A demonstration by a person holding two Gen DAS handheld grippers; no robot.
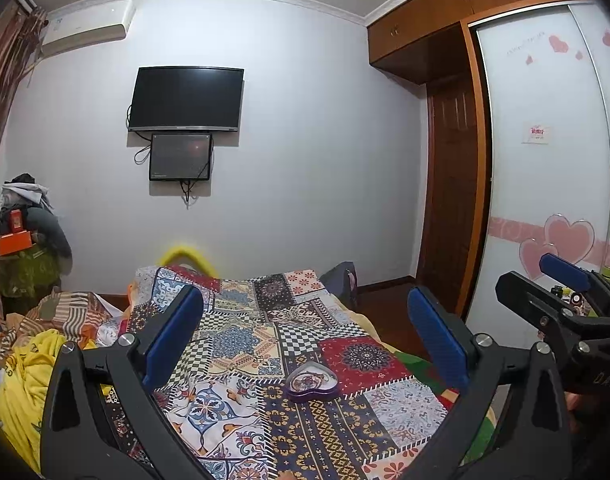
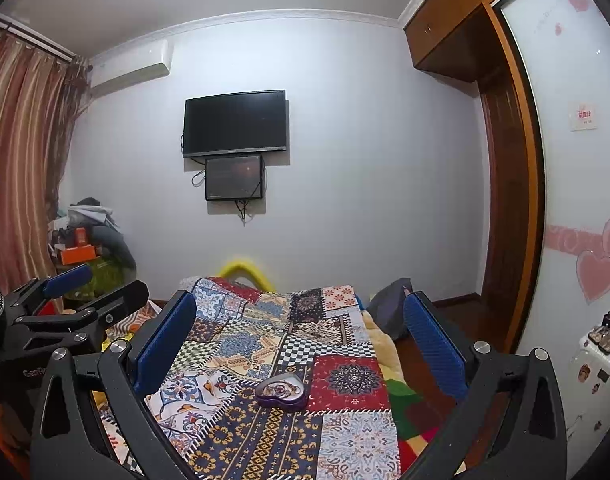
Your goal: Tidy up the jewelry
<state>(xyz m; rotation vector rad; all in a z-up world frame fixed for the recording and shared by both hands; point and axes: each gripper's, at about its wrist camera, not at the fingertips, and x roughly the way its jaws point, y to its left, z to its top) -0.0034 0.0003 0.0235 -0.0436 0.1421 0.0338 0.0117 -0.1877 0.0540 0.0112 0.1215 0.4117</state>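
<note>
A purple heart-shaped jewelry box (image 1: 312, 386) lies open on the patchwork bedspread (image 1: 241, 344), with jewelry pieces inside it. It also shows in the right wrist view (image 2: 281, 391). My left gripper (image 1: 305, 336) is open and empty, held above and short of the box. My right gripper (image 2: 301, 336) is open and empty too, at a like height. The right gripper shows at the right edge of the left wrist view (image 1: 561, 292), and the left gripper at the left edge of the right wrist view (image 2: 69, 292).
The bed runs toward a white wall with a TV (image 1: 187, 98). A yellow blanket (image 1: 25, 380) is bunched at the bed's left. A wardrobe with heart stickers (image 1: 545, 160) stands right. A small white cabinet (image 2: 597, 360) with small items stands at the right.
</note>
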